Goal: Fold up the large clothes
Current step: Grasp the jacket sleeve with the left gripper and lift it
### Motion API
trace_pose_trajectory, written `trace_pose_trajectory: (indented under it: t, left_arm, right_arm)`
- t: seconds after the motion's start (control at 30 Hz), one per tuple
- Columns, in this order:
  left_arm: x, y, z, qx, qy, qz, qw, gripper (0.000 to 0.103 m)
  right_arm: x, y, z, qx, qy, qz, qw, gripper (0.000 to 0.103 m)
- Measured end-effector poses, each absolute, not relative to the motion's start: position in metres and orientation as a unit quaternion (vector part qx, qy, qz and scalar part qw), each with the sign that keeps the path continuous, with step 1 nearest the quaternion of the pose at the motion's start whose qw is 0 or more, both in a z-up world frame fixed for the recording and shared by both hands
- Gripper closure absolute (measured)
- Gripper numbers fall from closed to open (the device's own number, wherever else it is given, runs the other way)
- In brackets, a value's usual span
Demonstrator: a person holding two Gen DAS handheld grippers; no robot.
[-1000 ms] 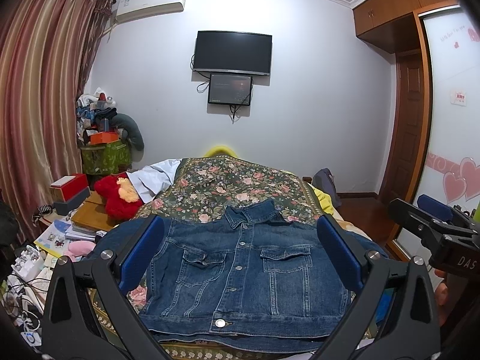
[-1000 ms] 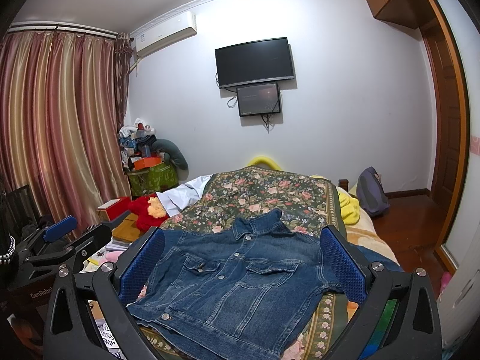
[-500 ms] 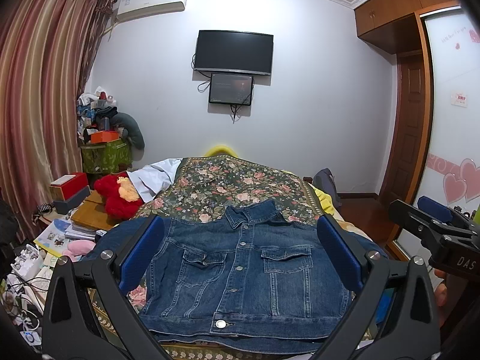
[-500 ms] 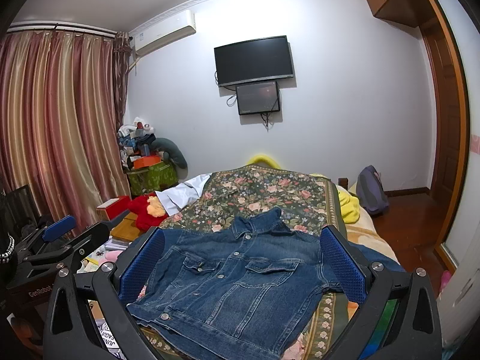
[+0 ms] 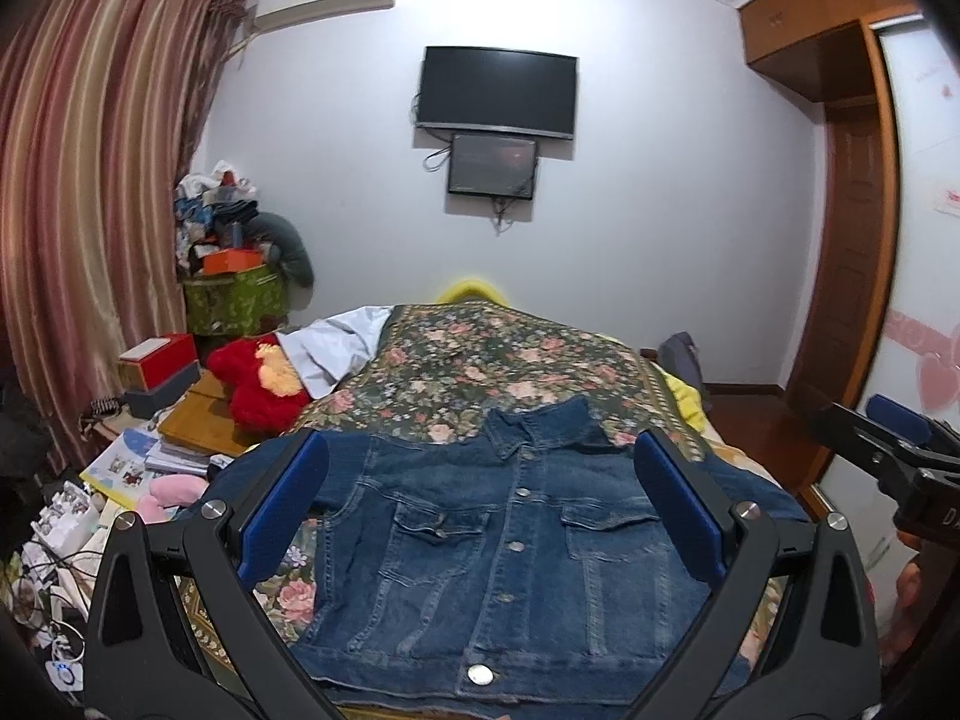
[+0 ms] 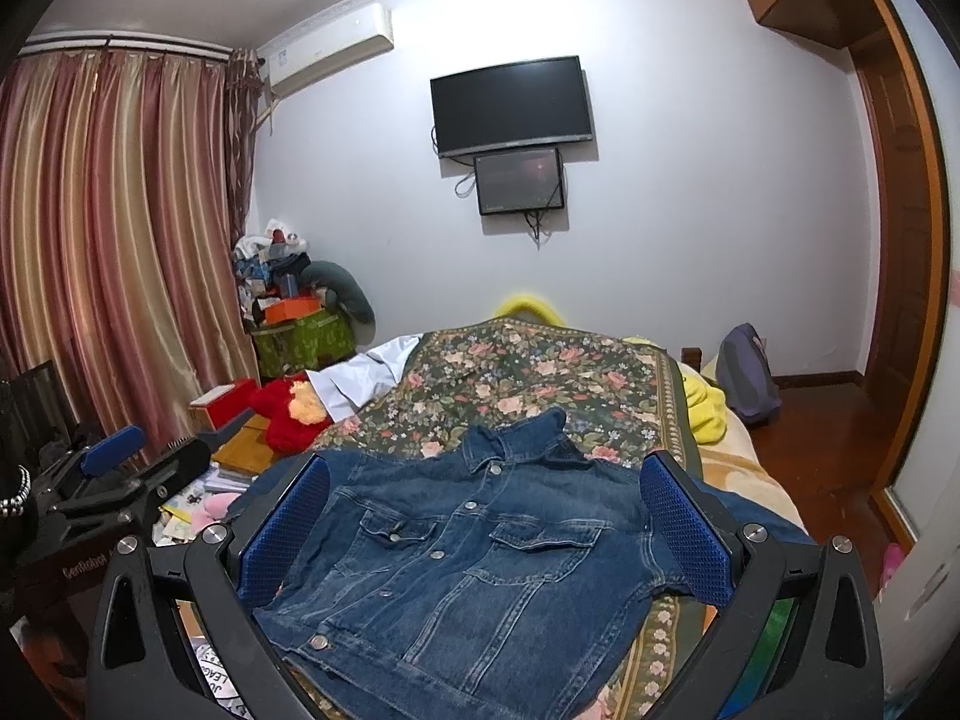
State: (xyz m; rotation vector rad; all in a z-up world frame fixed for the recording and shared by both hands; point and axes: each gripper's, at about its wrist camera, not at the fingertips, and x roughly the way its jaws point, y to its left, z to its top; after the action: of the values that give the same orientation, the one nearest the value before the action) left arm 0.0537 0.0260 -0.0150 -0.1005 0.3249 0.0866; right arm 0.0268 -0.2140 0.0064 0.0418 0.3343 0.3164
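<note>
Ahead of my left gripper (image 5: 480,510), on the floral bedspread (image 5: 510,360), lies the denim jacket (image 5: 498,552): front up, buttoned, collar toward the far wall, two flap pockets across the chest. My blue pads (image 5: 282,510) stand wide apart and grip nothing.

From my right gripper (image 6: 483,528) the same denim jacket (image 6: 468,570) lies slanted, its hem corner nearest at the left, a sleeve trailing right. Those fingers (image 6: 684,528) are spread wide as well, empty.
</note>
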Motion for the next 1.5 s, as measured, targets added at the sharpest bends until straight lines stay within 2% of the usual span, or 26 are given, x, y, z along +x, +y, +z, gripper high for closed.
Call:
trace_pose_trajectory:
  t: [0.47, 0.73, 0.97, 1.13, 1.3, 1.37, 1.43, 1.5]
  left_arm:
    - [0.166, 0.146, -0.074, -0.086, 0.243, 0.158, 0.953, 0.000]
    - [0.216, 0.239, -0.163, -0.142, 0.381, 0.186, 0.895, 0.000]
    - [0.234, 0.287, -0.225, -0.261, 0.436, 0.148, 0.848, 0.001]
    - [0.250, 0.315, -0.259, -0.357, 0.448, 0.131, 0.809, 0.017]
    - [0.265, 0.335, -0.267, -0.390, 0.427, 0.150, 0.802, 0.018]
    - [0.270, 0.339, -0.262, -0.378, 0.418, 0.170, 0.809, 0.027]
    - [0.279, 0.339, -0.255, -0.341, 0.424, 0.209, 0.813, 0.053]
    - [0.286, 0.336, -0.246, -0.290, 0.429, 0.237, 0.822, 0.066]
  right_arm:
    - [0.175, -0.189, -0.028, -0.014, 0.255, 0.130, 0.958, 0.000]
    - [0.277, -0.172, -0.089, -0.023, 0.342, 0.127, 0.931, 0.000]
    - [0.342, -0.162, -0.160, -0.029, 0.439, 0.124, 0.889, 0.000]
    - [0.365, -0.156, -0.199, -0.004, 0.510, 0.155, 0.846, 0.000]
    - [0.375, -0.151, -0.214, 0.024, 0.541, 0.181, 0.821, 0.000]
    - [0.373, -0.150, -0.215, 0.027, 0.544, 0.187, 0.818, 0.000]
    - [0.373, -0.147, -0.216, 0.025, 0.545, 0.191, 0.816, 0.000]
    - [0.373, -0.145, -0.216, 0.021, 0.545, 0.190, 0.817, 0.000]
